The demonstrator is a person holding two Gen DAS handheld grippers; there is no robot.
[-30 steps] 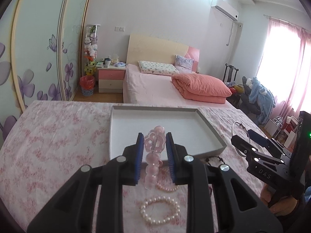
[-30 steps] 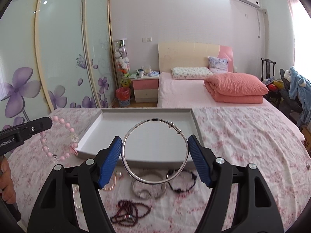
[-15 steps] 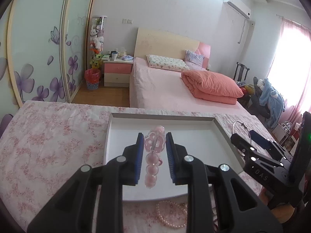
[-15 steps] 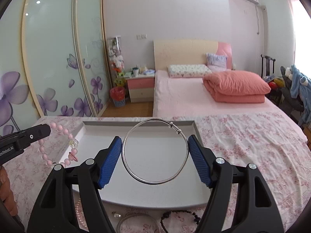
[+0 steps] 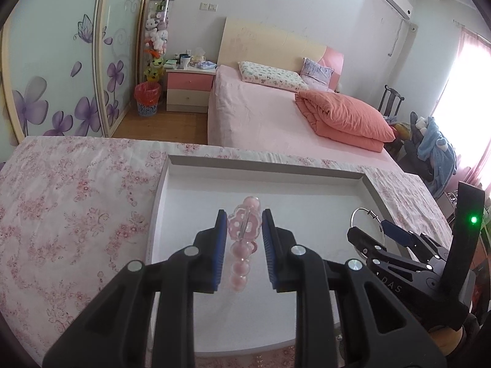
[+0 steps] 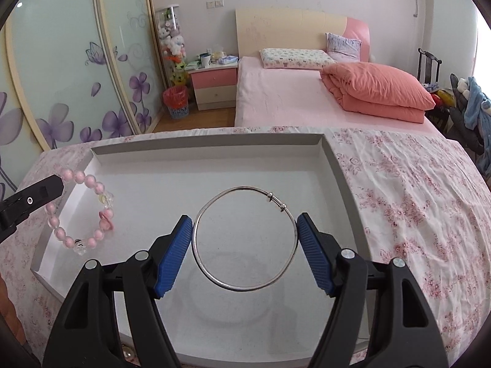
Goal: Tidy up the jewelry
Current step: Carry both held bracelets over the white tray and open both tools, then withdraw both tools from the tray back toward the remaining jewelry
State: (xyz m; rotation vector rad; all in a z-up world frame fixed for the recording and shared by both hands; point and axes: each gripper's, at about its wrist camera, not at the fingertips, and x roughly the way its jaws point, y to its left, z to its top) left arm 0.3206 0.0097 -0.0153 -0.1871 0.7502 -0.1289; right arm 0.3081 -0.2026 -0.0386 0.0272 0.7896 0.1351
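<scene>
Both grippers are loaded and sit over the tray.

Left gripper [image 5: 242, 239]: I read its blue pads as clamped narrowly on the pink bead bracelet [image 5: 244, 236]. From the left wrist view the bracelet is edge-on between the pads, with a few beads hanging below the pinch point. From the right wrist view the same bracelet [image 6: 81, 211] hangs as an open loop from the left gripper's tip at the tray's left side; I see a clear bead and a pink charm on it. I cannot tell whether its lowest beads touch the tray floor.

Right gripper [image 6: 245, 239]: its fingers stand wide apart, with the silver bangle [image 6: 245, 239] spanning the gap, each side of the ring pressed against a blue pad [image 6: 173, 254]. The ring faces the camera, and two small sliding beads sit on its upper right. A faint shadow of it lies on the tray floor below, so I take it as held clear of the floor.

The grey tray [image 6: 334, 165], white inside, lies on the worktop under a pink floral cloth [image 6: 414, 202]. In the left wrist view the right gripper [image 5: 373, 230] enters from the right with the bangle [image 5: 362, 214] over the tray's right part.
</scene>
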